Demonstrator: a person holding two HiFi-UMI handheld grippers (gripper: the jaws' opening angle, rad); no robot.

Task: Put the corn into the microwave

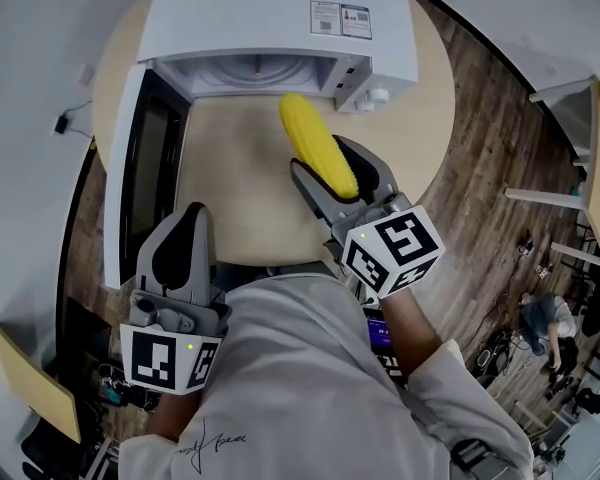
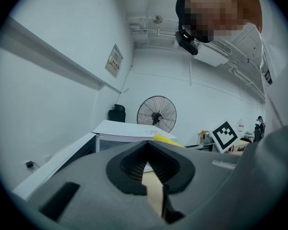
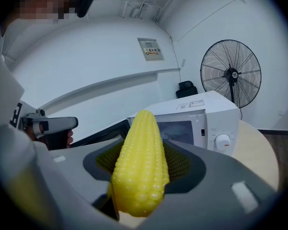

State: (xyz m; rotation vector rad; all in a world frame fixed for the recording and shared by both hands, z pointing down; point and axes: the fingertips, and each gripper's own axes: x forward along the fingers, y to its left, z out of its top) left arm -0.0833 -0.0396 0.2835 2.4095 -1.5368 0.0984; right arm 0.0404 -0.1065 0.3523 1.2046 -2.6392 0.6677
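Observation:
A yellow corn cob (image 1: 316, 144) (image 3: 140, 162) lies lengthwise between the jaws of my right gripper (image 1: 334, 173) (image 3: 141, 150), which is shut on it; the cob's tip points at the microwave. The white microwave (image 1: 280, 18) (image 3: 201, 119) stands at the table's far side with its door (image 1: 145, 158) swung open to the left, showing the pale cavity (image 1: 250, 73). The corn hangs over the table just in front of the opening. My left gripper (image 1: 190, 218) (image 2: 147, 147) sits near the table's front edge beside the open door, its jaws closed together on nothing. The corn (image 2: 165, 139) peeks over it.
The round beige table (image 1: 420, 118) carries the microwave. A standing fan (image 3: 230, 73) (image 2: 156, 114) is behind by the wall. Wooden floor, white tables (image 1: 570, 98) and another person (image 1: 545, 318) lie to the right; a cardboard box (image 1: 35, 383) sits low left.

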